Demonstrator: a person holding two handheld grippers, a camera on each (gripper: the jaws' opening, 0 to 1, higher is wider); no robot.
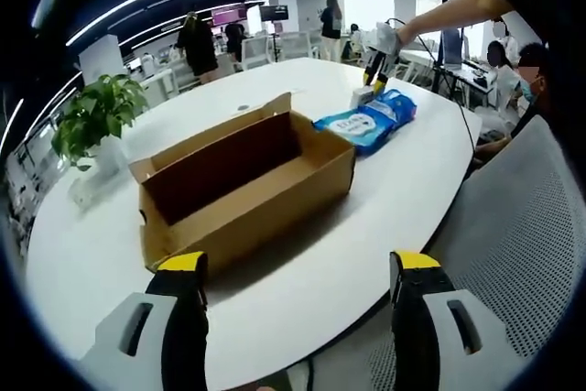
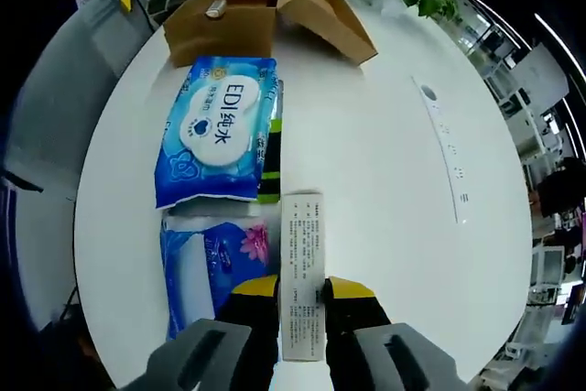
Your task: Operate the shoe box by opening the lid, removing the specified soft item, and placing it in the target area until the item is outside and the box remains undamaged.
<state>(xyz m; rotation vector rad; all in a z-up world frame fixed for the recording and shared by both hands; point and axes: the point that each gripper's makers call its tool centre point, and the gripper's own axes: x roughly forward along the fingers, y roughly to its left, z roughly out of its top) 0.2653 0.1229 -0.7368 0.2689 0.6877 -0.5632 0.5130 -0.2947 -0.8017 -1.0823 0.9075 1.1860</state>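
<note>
The cardboard shoe box (image 1: 245, 179) sits open on the white table (image 1: 385, 199), lid flap raised. The left gripper (image 1: 298, 286) hangs near the table edge, jaws wide apart. The right gripper (image 2: 303, 290) clamps a slim white carton (image 2: 303, 272) beside two blue wet-wipe packs (image 2: 220, 130), away from the box

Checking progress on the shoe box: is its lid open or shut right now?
Open. The shoe box has its lid flap standing up at the back, and its brown interior shows from above.
</note>
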